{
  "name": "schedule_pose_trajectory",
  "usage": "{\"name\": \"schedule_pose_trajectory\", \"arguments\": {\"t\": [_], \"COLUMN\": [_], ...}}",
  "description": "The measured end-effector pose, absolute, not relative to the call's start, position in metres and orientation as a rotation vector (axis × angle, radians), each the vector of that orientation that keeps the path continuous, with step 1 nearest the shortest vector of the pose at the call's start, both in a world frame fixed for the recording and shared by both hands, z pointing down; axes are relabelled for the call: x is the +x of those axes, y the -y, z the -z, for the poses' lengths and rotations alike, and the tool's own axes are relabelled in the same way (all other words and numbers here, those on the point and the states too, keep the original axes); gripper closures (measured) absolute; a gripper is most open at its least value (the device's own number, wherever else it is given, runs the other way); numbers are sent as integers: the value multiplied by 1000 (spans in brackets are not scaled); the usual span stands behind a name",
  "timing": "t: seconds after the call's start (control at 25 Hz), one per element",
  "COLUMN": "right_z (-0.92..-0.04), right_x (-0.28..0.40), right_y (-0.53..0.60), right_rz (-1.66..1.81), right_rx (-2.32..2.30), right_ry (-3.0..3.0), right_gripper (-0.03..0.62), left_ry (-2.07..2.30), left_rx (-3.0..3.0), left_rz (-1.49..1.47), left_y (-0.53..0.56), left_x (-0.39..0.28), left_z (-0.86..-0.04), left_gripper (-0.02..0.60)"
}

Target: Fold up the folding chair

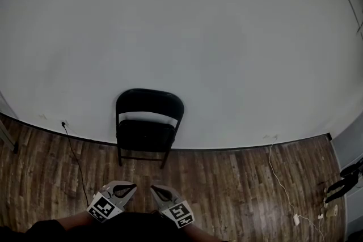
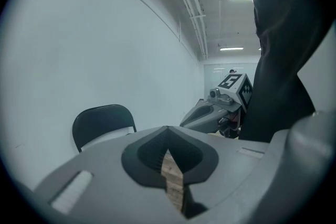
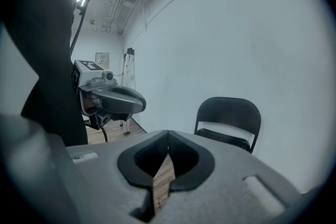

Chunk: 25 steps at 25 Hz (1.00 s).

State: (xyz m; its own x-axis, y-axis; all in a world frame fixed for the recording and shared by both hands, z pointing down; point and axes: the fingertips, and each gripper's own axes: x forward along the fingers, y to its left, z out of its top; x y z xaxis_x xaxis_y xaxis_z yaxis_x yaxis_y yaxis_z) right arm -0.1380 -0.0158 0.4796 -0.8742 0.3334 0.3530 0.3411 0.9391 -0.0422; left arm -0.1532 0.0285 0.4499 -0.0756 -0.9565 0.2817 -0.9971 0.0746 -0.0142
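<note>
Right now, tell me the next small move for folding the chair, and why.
Probably step closer to the chair: it stands unfolded by the wall, well beyond the left hand-held gripper and right hand-held gripper, both shut and empty.

Blk chair (image 1: 150, 102), white wall (image 1: 198, 25), brown wood-grain floor (image 1: 238, 178) — b/w-patterned marker cubes (image 1: 105, 208) (image 1: 180, 214).

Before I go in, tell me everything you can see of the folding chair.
The folding chair is black, with a curved backrest, an open gap under it, a dark seat and thin legs that look like metal, joined by a low crossbar. It stands unfolded and upright on the wooden floor, its back to the white wall, its seat facing the person. Whether it touches the wall cannot be told. Nothing else touches it.
</note>
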Motion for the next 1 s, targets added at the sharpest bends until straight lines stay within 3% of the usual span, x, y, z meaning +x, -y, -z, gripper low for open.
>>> {"name": "schedule_pose_trajectory", "arguments": {"t": [1.0], "right_z": [-485], "right_x": [-147], "right_y": [27], "right_rz": [44], "right_rx": [-501], "right_ry": [2723], "right_gripper": [592], "left_ry": [2152], "left_rx": [1963], "left_rz": [-334], "left_y": [-16], "left_x": [-166], "left_z": [-460], "left_gripper": [583]}}
